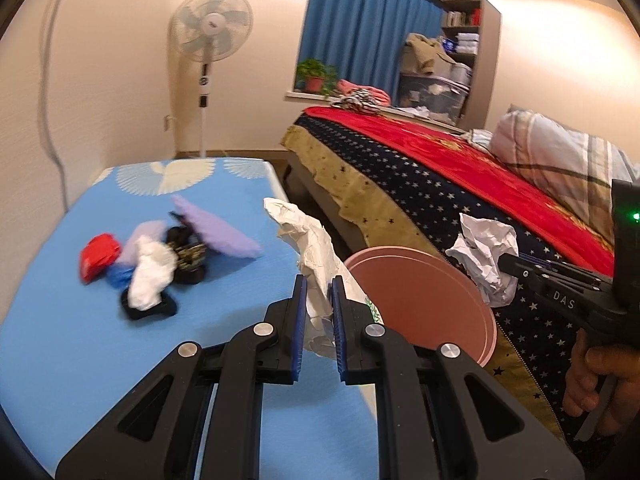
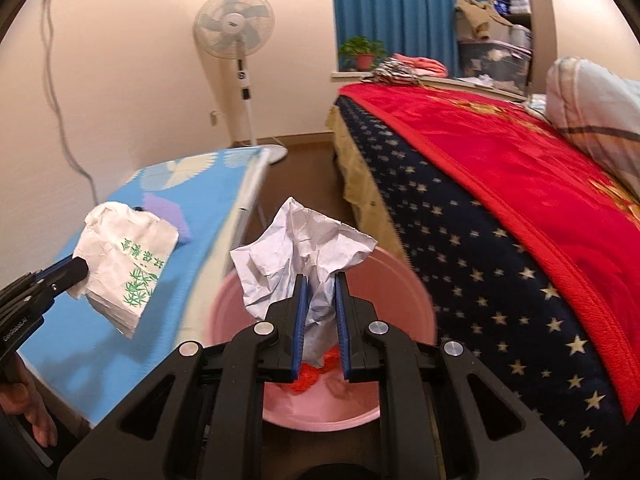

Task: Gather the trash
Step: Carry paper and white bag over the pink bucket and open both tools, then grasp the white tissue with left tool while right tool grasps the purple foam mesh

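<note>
My left gripper (image 1: 319, 292) is shut on a white paper bag (image 1: 310, 240) with green print (image 2: 128, 264), held at the edge of the blue table, close to the pink bin. My right gripper (image 2: 321, 290) is shut on a crumpled white paper ball (image 2: 300, 256), (image 1: 486, 256) hanging right above the pink bin (image 2: 400, 292), (image 1: 424, 304). Something red (image 2: 312, 374) lies inside the bin. More trash (image 1: 156, 256) sits in a heap on the blue table (image 1: 60, 340): red, purple, blue, white and black pieces.
The bin stands in the narrow gap between the table and a bed (image 2: 520, 200) with a red and starry blue blanket. A standing fan (image 1: 210, 28), a blue curtain (image 1: 360, 28) and a pillow (image 1: 560, 156) are farther back. A person's hand (image 1: 596, 380) holds the right gripper.
</note>
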`<state>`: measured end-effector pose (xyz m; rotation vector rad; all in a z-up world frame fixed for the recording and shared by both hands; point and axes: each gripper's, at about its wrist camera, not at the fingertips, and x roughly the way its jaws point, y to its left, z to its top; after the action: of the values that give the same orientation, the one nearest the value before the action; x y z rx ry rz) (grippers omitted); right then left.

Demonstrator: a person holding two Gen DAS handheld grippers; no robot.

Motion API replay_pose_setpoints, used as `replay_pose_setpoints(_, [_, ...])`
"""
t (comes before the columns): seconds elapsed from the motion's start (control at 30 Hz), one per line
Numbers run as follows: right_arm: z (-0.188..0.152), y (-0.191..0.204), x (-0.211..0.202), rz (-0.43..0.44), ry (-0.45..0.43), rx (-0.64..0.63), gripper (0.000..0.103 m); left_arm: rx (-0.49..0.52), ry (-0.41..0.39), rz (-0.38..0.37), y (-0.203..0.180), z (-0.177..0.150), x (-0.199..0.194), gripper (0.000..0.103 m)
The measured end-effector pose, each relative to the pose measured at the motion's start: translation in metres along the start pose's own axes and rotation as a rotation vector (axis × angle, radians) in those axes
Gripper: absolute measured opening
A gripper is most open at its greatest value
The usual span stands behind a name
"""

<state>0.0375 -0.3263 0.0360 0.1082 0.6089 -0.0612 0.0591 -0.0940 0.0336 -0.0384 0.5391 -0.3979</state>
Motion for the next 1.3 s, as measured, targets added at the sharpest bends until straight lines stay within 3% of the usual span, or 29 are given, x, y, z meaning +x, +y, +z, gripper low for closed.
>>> replay_pose_setpoints(0.23, [-0.005,-0.025,0.007,-0.048,0.017,0.015,0.015,0.022,0.015,-0.045,-0.02,0.004,0.028,0.013])
replay_pose_setpoints(0.5, [-0.007,-0.027,0.011,-0.064,0.029,0.014,0.015,0.052,0.039,-0.075,-0.04,0.002,0.046,0.013])
replay_pose_setpoints(0.63, [-0.004,-0.025,0.015,-0.06,0.037,0.01,0.021,0.053,0.078,-0.11,-0.046,-0.001,0.058,0.018])
replay_pose_setpoints(0.7, [-0.003,-0.022,0.015,-0.064,0.046,0.004,0.035,0.055,0.085,-0.109,-0.046,-0.002,0.059,0.029])
replay_pose_setpoints(0.77, [0.0,-0.02,0.013,-0.063,0.041,0.005,0.042,0.049,0.082,-0.105,-0.044,-0.002,0.058,0.029])
replay_pose_setpoints(1.3, [0.005,0.013,-0.007,-0.021,-0.009,-0.01,0.043,-0.012,0.047,-0.011,0.009,-0.013,0.02,0.029])
